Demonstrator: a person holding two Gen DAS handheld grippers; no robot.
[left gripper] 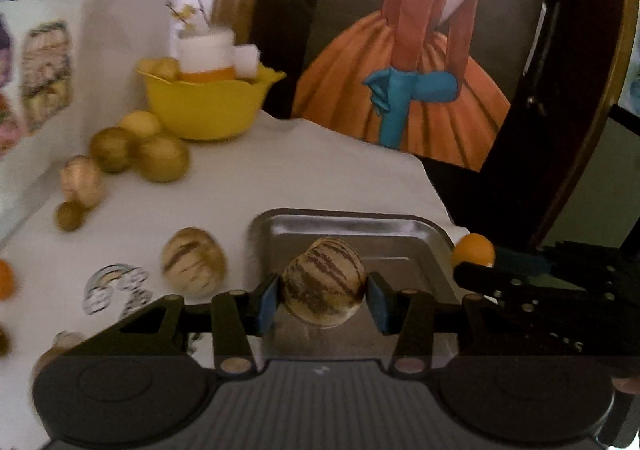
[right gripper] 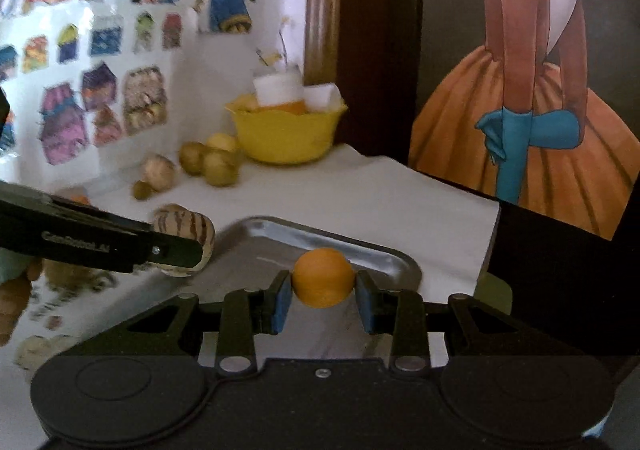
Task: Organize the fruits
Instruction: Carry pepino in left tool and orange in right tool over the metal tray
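My left gripper (left gripper: 323, 300) is shut on a brown-striped cream melon (left gripper: 323, 281) and holds it over the metal tray (left gripper: 400, 234). My right gripper (right gripper: 323, 296) is shut on a small orange (right gripper: 323, 276) above the same tray (right gripper: 376, 254). In the left wrist view the right gripper (left gripper: 472, 270) comes in from the right with the orange (left gripper: 473, 249) at the tray's right edge. In the right wrist view the left gripper's finger (right gripper: 120, 246) comes in from the left with the striped melon (right gripper: 188, 234).
A second striped melon (left gripper: 193, 261) lies left of the tray on the white cloth. Several yellow-green fruits (left gripper: 140, 150) sit by a yellow bowl (left gripper: 208, 106) at the back. A framed painting (left gripper: 420, 50) stands behind. Another orange (left gripper: 6, 278) is at the far left.
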